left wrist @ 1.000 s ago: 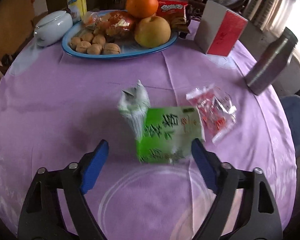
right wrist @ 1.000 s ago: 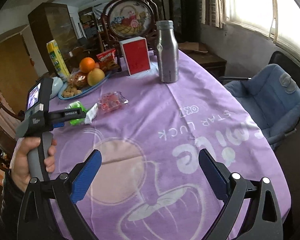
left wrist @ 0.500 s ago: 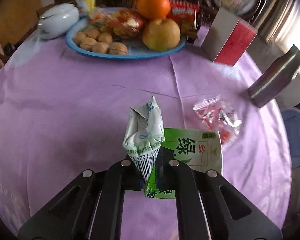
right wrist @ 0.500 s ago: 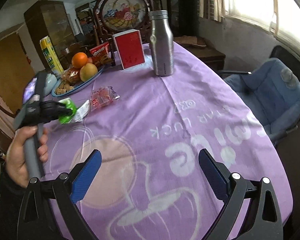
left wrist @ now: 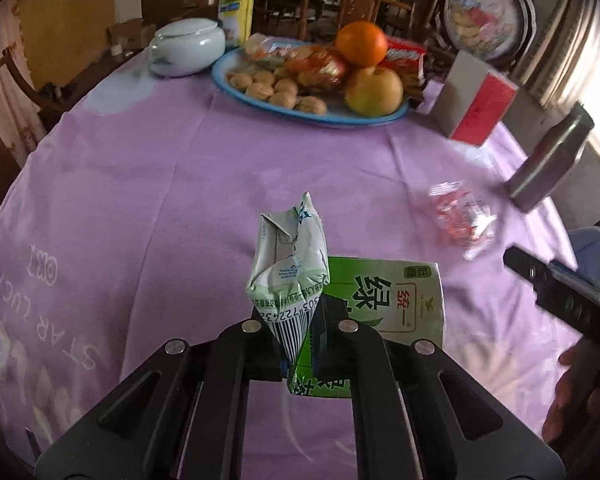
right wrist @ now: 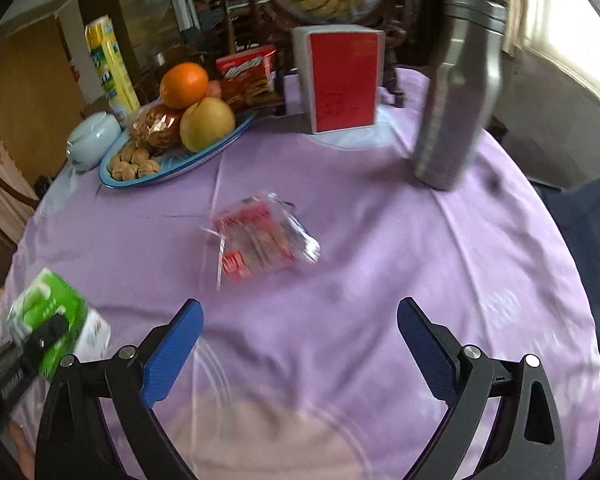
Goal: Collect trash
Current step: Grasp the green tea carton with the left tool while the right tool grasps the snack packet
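1. Your left gripper (left wrist: 300,344) is clamped tight on the flattened green drink carton (left wrist: 356,304), near the table's (left wrist: 180,184) near edge.
2. Your right gripper (right wrist: 300,344) stands wide with nothing between its fingers.
3. The red-and-clear wrapper (right wrist: 262,242) lies mid-table, just beyond your right gripper.

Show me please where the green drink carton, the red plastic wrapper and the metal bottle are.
green drink carton (left wrist: 384,296): left wrist view, printed green face.
red plastic wrapper (right wrist: 260,240): right wrist view, its middle.
metal bottle (right wrist: 456,92): right wrist view, its body.
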`<action>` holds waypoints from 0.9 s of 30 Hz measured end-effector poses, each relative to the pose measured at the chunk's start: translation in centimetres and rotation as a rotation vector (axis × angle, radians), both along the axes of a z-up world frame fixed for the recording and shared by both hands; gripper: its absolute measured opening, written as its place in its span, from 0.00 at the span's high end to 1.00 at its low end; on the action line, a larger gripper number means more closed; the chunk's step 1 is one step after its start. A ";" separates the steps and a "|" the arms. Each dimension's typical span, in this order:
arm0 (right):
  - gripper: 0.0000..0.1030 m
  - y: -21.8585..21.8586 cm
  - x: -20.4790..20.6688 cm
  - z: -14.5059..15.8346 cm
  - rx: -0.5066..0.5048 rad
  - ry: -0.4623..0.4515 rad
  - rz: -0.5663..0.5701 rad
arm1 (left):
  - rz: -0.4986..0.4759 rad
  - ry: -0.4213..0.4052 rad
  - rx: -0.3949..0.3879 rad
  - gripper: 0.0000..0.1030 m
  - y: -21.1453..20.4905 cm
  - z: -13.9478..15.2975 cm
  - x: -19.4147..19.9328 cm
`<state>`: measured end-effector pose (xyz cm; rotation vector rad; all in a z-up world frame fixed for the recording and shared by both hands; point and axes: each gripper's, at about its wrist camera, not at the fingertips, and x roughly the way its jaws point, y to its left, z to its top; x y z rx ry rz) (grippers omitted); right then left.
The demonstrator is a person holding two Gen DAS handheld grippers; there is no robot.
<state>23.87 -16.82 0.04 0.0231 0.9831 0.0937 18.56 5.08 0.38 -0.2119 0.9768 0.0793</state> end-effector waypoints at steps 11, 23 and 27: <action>0.08 3.9 6.2 -2.7 -0.144 0.062 -0.012 | 0.061 0.040 -0.061 0.91 3.6 -1.2 1.5; 0.74 1.8 1.9 -2.3 0.010 0.104 -0.043 | 0.032 0.046 -0.095 0.91 3.4 -1.0 1.1; 0.74 -0.6 -3.3 -0.4 0.030 0.062 -0.032 | -0.008 0.030 -0.081 0.91 2.0 -0.6 0.6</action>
